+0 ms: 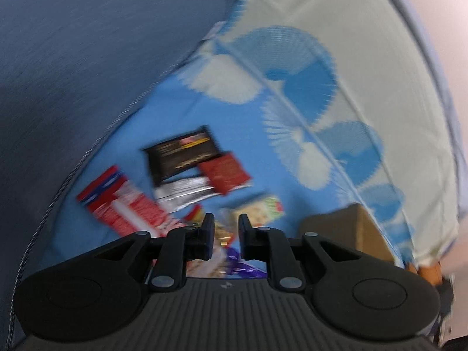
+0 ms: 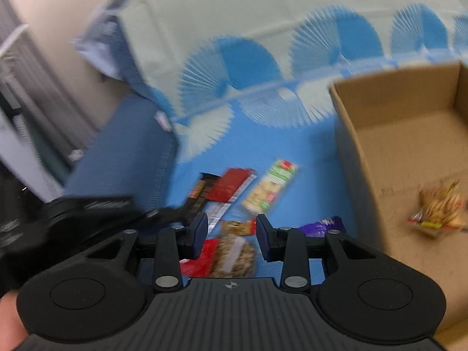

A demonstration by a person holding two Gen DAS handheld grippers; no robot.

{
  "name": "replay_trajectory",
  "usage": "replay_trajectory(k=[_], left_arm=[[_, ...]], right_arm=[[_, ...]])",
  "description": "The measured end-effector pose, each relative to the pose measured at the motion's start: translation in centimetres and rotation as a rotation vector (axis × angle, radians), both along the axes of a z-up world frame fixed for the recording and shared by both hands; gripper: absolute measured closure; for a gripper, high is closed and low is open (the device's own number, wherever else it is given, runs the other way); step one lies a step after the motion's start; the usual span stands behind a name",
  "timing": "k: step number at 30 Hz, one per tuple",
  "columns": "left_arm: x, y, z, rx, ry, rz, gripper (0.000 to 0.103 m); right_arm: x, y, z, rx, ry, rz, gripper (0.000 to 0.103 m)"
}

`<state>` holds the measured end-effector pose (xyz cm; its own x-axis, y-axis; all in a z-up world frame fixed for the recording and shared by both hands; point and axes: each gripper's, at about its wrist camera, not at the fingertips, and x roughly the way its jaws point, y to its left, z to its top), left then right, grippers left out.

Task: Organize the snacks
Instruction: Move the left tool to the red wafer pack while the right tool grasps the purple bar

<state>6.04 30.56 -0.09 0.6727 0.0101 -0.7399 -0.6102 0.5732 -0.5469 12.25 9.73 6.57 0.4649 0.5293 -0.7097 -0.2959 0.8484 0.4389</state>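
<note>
Both views being blurred. Left gripper (image 1: 225,228) parted narrowly, right gripper (image 2: 232,231) parted wider; nothing being held. Snacks (image 2: 269,188) being left on blue cloth (image 2: 307,158); box (image 2: 409,134) at 3 o'clock. Overlapping packets risk being mis-grabbed.

Cardboard box (image 2: 409,134): plain brown corrugated card, matt, slightly rough inside. Snack packets (image 1: 187,161): plastic or foil wrappers, glossy; the silver strip on one looks metallic. Small packet in the box (image 2: 438,210): clear shiny film. Mat (image 1: 248,152): blue and cream woven plastic, ribbed texture. Left gripper (image 1: 225,228) and right gripper (image 2: 231,231): matt black plastic, ribbed bodies, dull metal rivets.
</note>
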Motion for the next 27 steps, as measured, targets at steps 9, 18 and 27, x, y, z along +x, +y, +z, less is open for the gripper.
replay_trajectory(k=[9, 18, 27], left_arm=[[-1.1, 1.9, -2.6, -0.049, 0.124, 0.188, 0.035], [0.2, 2.3, -4.4, -0.046, 0.205, 0.238, 0.023], [2.4, 2.3, -6.0, 0.007, 0.294, 0.216, 0.020]], right_arm=[[1.9, 3.2, -8.5, -0.151, 0.128, -0.154, 0.043], [4.0, 2.8, -11.6, -0.194, 0.223, -0.352, 0.023], [4.6, 2.2, -11.9, -0.256, 0.169, -0.353, 0.087]])
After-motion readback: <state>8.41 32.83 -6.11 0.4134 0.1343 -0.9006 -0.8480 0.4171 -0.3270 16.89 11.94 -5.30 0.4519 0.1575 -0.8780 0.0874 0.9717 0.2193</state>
